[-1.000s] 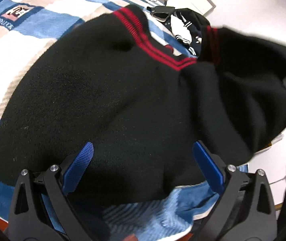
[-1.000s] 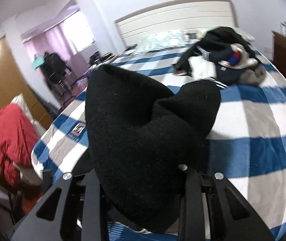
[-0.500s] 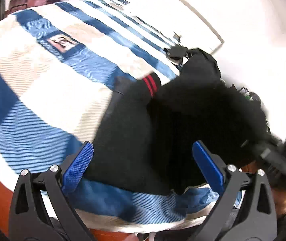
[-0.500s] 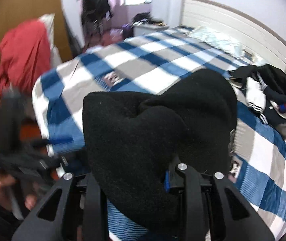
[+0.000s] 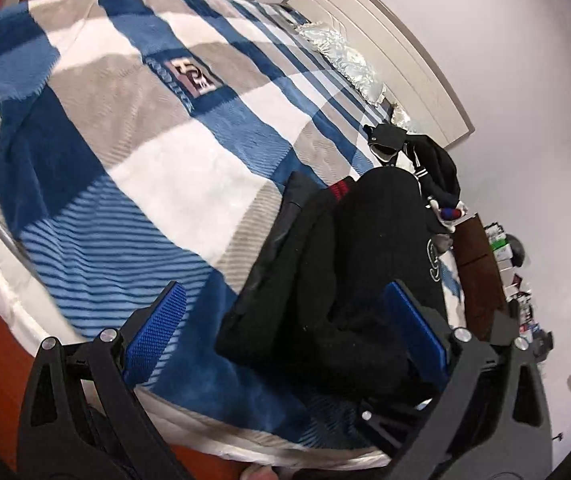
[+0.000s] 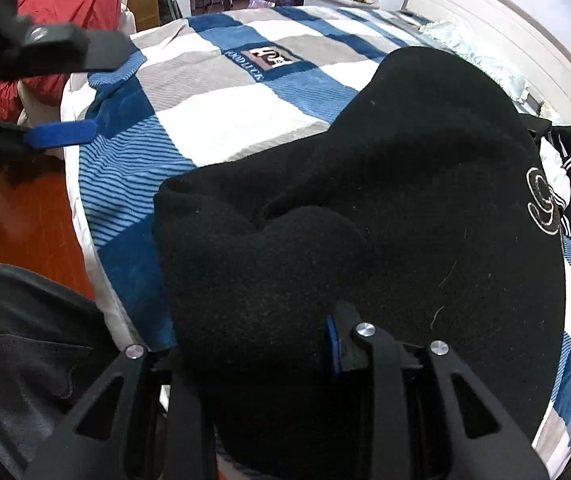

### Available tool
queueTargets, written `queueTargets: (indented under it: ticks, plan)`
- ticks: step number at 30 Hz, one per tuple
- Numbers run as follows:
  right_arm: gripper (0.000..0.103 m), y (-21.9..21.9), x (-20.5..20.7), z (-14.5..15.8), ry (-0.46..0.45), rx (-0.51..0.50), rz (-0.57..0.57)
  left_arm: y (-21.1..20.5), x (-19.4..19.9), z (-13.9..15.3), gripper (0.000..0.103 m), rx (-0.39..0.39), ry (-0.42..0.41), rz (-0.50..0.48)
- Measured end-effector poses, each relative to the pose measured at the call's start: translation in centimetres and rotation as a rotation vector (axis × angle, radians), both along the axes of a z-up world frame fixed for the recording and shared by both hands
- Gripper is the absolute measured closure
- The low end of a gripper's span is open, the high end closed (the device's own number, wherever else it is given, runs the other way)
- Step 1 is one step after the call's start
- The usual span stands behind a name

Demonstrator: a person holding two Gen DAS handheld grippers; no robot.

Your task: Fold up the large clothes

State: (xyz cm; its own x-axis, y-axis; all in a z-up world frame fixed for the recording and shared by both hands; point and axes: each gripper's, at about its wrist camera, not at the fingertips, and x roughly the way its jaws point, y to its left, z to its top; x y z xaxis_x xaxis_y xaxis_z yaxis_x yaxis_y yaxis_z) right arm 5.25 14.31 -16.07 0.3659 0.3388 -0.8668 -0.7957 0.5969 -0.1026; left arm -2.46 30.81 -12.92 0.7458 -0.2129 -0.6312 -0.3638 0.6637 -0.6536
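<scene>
Moved since the earlier frames: black sweater [image 5: 349, 280], formerly spread wide across the blanket, was now bunched into a narrower heap near the foot corner of the bed [image 5: 1, 248], part of it carried over by the right gripper [image 6: 253, 344].

Item: sweater, black fleece, red-striped trim, white emblem. Lay on the blue, white and grey checked blanket [image 5: 165, 152], doubled over itself unevenly.

Right gripper: clenched on a thick fold of the sweater, cloth bulging over both jaws.

Left gripper [image 5: 281, 328]: released, jaws wide, nothing between the pads; hung above the blanket beside the heap.

Other: pile of dark clothes [image 5: 433, 164] just beyond the sweater.

Risks, as judged: the thick bunch could slip from the right jaws; the fold could land crooked with the near edge unpinned; the sweater lay near the bed's edge and could slide off; the pile beyond could get caught in.
</scene>
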Motion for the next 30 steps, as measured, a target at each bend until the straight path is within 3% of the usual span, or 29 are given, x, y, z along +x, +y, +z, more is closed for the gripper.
queueTargets:
  ticks: [2, 5, 9, 14, 18, 26, 30]
  plan:
    - [0.072, -1.0, -0.4, 0.9, -0.009, 0.047, -0.004, -0.5, 0.7, -0.4, 0.005, -0.03, -0.003, -0.034]
    - [0.072, -4.3, -1.3, 3.0, -0.051, 0.176, -0.01, -1.4, 1.9, -0.9, 0.005, 0.007, 0.036, -0.07]
    - [0.072, -10.3, -1.9, 3.9, -0.029, 0.324, 0.009, -2.2, 4.3, -1.2, 0.006, 0.007, 0.05, -0.151]
    - [0.072, -14.1, -2.1, 3.2, -0.007, 0.378, -0.004, -3.8, 10.3, -2.1, 0.006, -0.057, 0.064, -0.331]
    - [0.072, -15.1, -2.0, 3.2, -0.005, 0.437, -0.014, -5.8, 14.4, -2.9, 0.006, -0.052, 0.074, -0.427]
    - [0.072, -17.3, -1.6, 3.9, 0.006, 0.527, -0.06, -8.1, 17.9, -3.9, 0.005, -0.036, 0.114, -0.502]
    - [0.072, -17.9, -1.7, 3.7, 0.007, 0.547, -0.065, -8.9, 18.5, -3.9, 0.008, -0.091, 0.072, -0.543]
